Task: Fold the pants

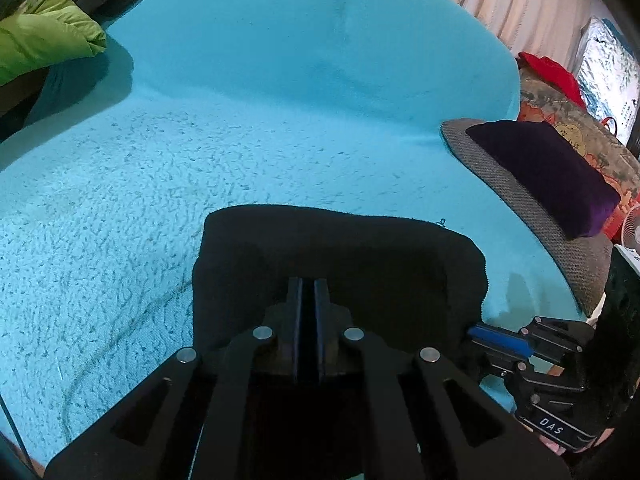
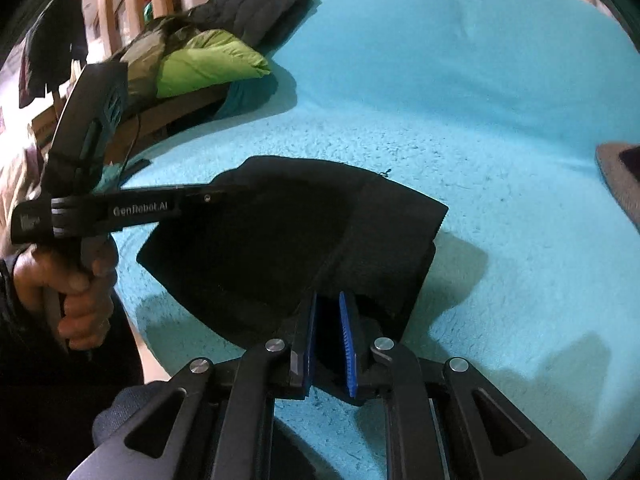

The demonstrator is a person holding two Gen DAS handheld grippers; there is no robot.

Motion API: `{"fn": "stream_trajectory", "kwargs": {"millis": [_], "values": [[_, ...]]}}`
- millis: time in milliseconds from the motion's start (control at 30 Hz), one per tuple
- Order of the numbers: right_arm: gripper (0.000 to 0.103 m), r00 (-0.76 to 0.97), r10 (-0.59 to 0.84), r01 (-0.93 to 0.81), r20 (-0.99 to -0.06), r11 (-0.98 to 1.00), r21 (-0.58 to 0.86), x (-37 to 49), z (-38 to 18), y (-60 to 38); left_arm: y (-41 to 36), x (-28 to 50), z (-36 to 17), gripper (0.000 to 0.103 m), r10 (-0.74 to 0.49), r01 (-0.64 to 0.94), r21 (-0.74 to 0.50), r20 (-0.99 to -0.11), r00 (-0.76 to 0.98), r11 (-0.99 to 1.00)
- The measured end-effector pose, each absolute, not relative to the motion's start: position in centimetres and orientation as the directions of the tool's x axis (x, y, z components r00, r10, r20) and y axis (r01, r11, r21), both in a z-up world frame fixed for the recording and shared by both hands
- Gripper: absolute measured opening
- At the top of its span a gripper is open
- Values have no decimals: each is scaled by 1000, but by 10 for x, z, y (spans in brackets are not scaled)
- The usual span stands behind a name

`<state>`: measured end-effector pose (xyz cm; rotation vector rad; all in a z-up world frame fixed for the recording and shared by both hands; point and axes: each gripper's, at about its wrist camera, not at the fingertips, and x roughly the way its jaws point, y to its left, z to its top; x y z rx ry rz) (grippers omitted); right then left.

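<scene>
The black pants [image 1: 340, 264] lie folded into a small thick bundle on the turquoise fleece blanket [image 1: 240, 140]. My left gripper [image 1: 308, 284] is shut on the near edge of the bundle, its jaws nearly together with black cloth between them. My right gripper [image 2: 328, 300] holds the bundle's right corner [image 2: 380, 240], its blue pads slightly apart with black fabric between them. In the left wrist view the right gripper [image 1: 476, 334] comes in from the right side of the pants. In the right wrist view the left gripper [image 2: 208, 196] lies over the pants' left side, held by a hand [image 2: 68, 292].
A green jacket [image 1: 44, 36] and dark clothes [image 2: 248, 4] are piled at the blanket's far left. A grey cushion [image 1: 532, 216] with a purple pillow [image 1: 548, 172] sits at the right edge. A small fan [image 1: 634, 228] stands beyond it.
</scene>
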<state>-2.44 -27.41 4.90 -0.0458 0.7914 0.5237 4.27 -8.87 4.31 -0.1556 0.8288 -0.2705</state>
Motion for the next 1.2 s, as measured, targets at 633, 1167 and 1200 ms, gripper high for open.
{"fn": "stream_trajectory", "kwargs": {"millis": [633, 1167, 1200], "values": [[13, 625, 378, -382, -683, 911, 155, -37, 46, -272, -90, 37, 42, 4, -266, 149, -225, -697, 666, 963], [35, 644, 321, -295, -694, 942, 161, -51, 75, -272, -125, 9, 59, 103, -370, 300, -221, -642, 671, 928], [38, 661, 321, -299, -678, 942, 155, -57, 80, -273, -123, 4, 62, 103, -358, 282, -222, -634, 685, 933]]}}
